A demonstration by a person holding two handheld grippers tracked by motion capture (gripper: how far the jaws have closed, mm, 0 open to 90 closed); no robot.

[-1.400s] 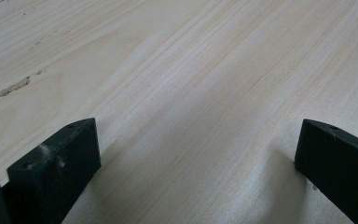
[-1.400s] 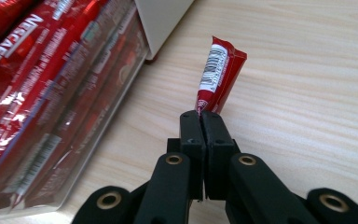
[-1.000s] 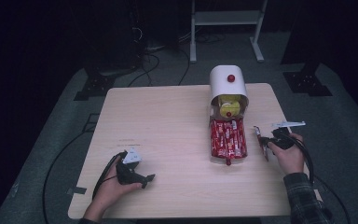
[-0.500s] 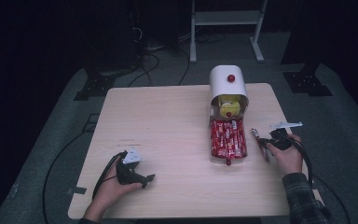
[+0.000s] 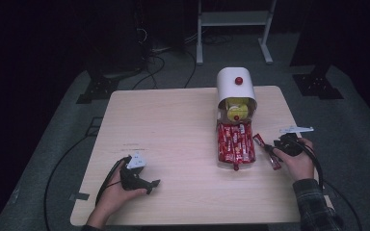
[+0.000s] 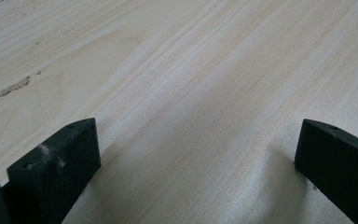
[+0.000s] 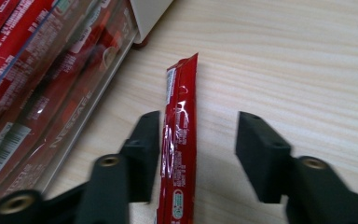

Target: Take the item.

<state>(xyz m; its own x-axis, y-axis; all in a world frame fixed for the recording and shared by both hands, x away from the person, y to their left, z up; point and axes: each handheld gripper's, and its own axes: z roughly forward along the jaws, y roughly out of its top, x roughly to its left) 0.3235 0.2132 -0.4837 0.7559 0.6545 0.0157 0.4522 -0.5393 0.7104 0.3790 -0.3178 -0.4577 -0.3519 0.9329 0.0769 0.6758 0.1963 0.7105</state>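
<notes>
Red stick sachet (image 7: 179,140) lies flat on the desk (image 5: 173,130), just right of the clear tray (image 5: 220,159) of matching red sachets (image 5: 235,142) that sits at the mouth of the white dispenser (image 5: 235,86). In the high view the sachet (image 5: 266,151) lies apart from the tray, slanting down-right toward the right hand (image 5: 296,159).

Right tongs (image 7: 198,154): jaws have just been opening and now stand parted, the sachet between them. The left jaw sits against or right beside the wrapper edge, the right jaw stands clear of it; nothing is pinched. The sachet's long axis runs straight away from the tongs, along the jaws, the far end pointing toward the dispenser's foot.

My reading: the sachet is freed; any re-grip would close across its narrow width.

Left tongs (image 6: 196,158): open, empty, over bare desk well apart from the sachet. The right hand is much nearer.
</notes>
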